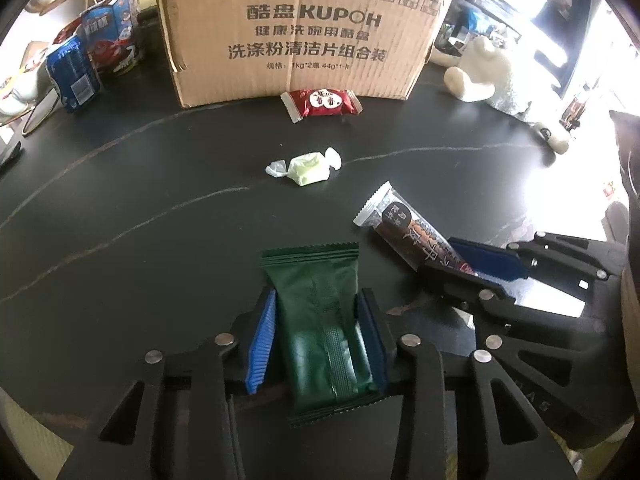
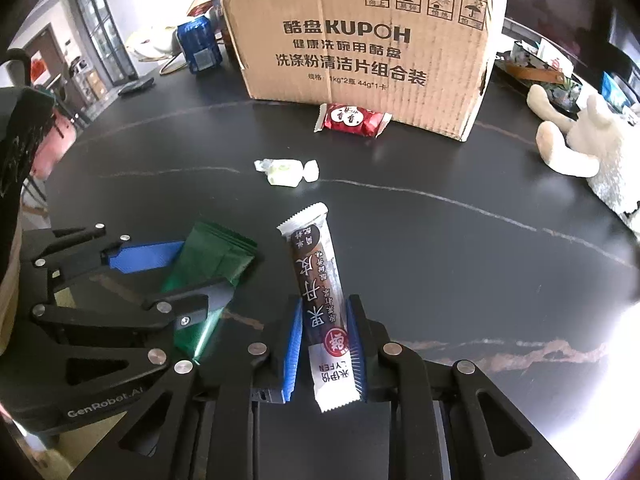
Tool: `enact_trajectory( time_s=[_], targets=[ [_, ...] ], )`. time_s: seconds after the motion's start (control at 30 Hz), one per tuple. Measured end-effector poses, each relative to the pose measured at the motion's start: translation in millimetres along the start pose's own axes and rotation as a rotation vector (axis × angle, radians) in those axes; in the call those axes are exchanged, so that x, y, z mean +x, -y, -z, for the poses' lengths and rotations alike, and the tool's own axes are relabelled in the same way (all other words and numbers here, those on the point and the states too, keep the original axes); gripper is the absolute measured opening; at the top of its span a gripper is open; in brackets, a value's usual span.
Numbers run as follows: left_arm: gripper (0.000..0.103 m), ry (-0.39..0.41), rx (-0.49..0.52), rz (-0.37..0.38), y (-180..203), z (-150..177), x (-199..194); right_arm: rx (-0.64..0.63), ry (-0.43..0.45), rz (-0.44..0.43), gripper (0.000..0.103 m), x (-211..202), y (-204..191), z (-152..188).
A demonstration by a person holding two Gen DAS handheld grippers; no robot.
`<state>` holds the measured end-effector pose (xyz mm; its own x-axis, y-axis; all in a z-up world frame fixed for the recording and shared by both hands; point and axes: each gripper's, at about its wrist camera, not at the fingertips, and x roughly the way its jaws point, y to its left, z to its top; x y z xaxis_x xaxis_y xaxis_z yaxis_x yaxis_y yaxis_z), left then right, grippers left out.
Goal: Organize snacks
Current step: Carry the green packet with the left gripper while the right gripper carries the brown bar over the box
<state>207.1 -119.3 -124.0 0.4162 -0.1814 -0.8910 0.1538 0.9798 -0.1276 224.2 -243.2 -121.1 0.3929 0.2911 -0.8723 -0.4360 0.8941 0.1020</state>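
Left gripper (image 1: 316, 332) clamped on a dark green foil snack pouch (image 1: 320, 320), blue pads (image 1: 262, 344) tight on both sides, pouch flat on the black marble-look tabletop (image 1: 120, 240). Right gripper (image 2: 325, 344) pinched around a long brown-and-white snack stick wrapper (image 2: 320, 280), just beside the green one. Further back: pale yellow twist-wrapped candy (image 1: 306, 166), red pillow-pack sweet (image 1: 320, 105) touching the printed cardboard box (image 1: 304, 32).

right gripper (image 2: 325, 344): clamped on brown snack stick (image 2: 320, 280) | left gripper (image 2: 176, 276): apparently gripping green packet (image 2: 208, 256)
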Motion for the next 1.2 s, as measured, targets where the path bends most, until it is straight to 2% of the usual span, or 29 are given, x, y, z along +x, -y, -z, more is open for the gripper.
enact_trajectory(
  time_s=[0.03,0.07,0.2,0.27,0.3,0.37,0.4,0.57,0.77,1.1,1.17,1.2],
  targets=[
    [0.021,0.010,0.000,0.001,-0.8,-0.4,-2.4,0.008,0.005,0.001,0.023,-0.7,-0.7,0.4],
    [0.015,0.021,0.007,-0.006,-1.4,-0.8,-5.5,0.019,0.008,0.002,0.023,-1.2,-1.1,0.5],
    [0.008,0.028,0.003,0.012,-6.8,-2.8,-10.0,0.064,0.025,0.002,0.023,-4.0,-1.9,0.6],
    [0.008,0.019,0.015,0.024,-7.3,-0.3,-9.3,0.077,0.026,0.007,0.023,-4.1,-3.3,1.4],
    [0.011,0.019,0.021,0.019,-6.1,1.3,-9.5,0.077,0.027,0.013,0.023,-4.7,-4.9,2.4],
    [0.029,0.034,0.037,0.016,-3.7,3.9,-12.7,0.087,0.035,0.031,0.023,-7.6,-6.1,5.1],
    [0.042,0.043,0.046,0.016,-2.1,4.5,-14.5,0.093,0.038,0.032,0.023,-9.2,-5.9,7.0],
    [0.052,0.066,0.103,0.014,9.0,8.1,-17.1,0.153,0.074,0.085,0.023,-23.6,-0.1,20.2],
    [0.056,0.047,0.130,0.033,13.9,13.6,-10.3,0.217,0.116,0.120,0.023,-36.3,1.0,35.1],
    [0.056,0.027,0.153,0.000,22.4,19.4,0.9,0.271,0.137,0.097,0.023,-37.3,-0.1,44.0],
    [0.052,0.031,0.149,-0.004,22.0,20.6,1.8,0.275,0.137,0.101,0.023,-36.7,-0.5,43.9],
    [0.047,0.031,0.151,-0.004,22.0,20.4,1.9,0.277,0.139,0.103,0.023,-36.5,-1.0,43.9]
  ],
)
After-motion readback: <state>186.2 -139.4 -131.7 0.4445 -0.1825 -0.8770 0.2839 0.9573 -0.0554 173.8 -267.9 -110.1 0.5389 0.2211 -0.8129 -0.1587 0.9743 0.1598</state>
